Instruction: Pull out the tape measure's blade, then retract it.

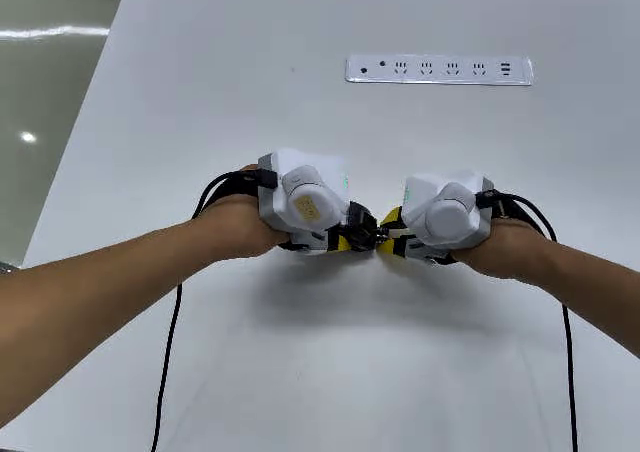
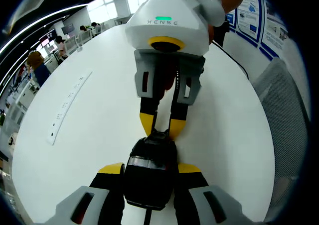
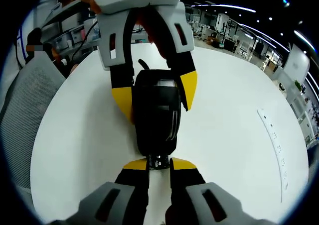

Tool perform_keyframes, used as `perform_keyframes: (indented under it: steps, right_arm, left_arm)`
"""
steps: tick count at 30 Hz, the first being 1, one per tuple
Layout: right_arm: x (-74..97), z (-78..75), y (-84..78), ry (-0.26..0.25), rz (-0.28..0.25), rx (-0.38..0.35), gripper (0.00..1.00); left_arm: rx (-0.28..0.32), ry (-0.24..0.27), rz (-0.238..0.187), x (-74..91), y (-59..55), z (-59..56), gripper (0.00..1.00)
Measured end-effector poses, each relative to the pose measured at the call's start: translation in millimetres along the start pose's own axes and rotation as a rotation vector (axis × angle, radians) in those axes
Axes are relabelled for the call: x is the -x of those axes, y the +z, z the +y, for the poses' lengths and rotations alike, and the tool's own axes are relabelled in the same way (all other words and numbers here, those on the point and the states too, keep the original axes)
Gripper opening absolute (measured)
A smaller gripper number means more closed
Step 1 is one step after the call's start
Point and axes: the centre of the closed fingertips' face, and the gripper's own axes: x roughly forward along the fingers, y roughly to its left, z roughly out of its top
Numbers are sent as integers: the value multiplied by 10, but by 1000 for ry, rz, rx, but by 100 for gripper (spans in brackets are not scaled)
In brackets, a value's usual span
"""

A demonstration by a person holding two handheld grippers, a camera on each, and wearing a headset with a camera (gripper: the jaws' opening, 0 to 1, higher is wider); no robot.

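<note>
A black tape measure (image 1: 363,228) is held just above the white table (image 1: 330,352), between the two grippers, which face each other. In the left gripper view my left gripper (image 2: 149,168) is shut on the tape measure's body (image 2: 149,177), one yellow tip on each side. In the right gripper view my right gripper (image 3: 159,164) is shut on the metal blade tip (image 3: 158,161) at the case mouth, with the case (image 3: 156,113) just beyond. Hardly any blade shows. In the head view the left gripper (image 1: 350,236) and right gripper (image 1: 390,240) almost touch.
A white power strip (image 1: 438,69) lies at the far side of the table. Black cables (image 1: 168,352) trail from both grippers toward the near edge. The table's left edge (image 1: 75,142) runs diagonally. A mesh chair (image 2: 284,110) stands beside the table.
</note>
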Motion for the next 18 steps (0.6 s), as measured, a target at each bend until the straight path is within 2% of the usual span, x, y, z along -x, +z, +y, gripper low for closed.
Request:
perform_keyframes:
  steps: [8, 18]
  right_arm:
    - [-10, -4, -1, 22, -4, 33, 14]
    - [-7, -14, -2, 26, -3, 24, 13]
  left_arm:
    - [-6, 1, -9, -1, -1, 3, 35]
    - [-6, -11, -4, 3, -5, 5, 34]
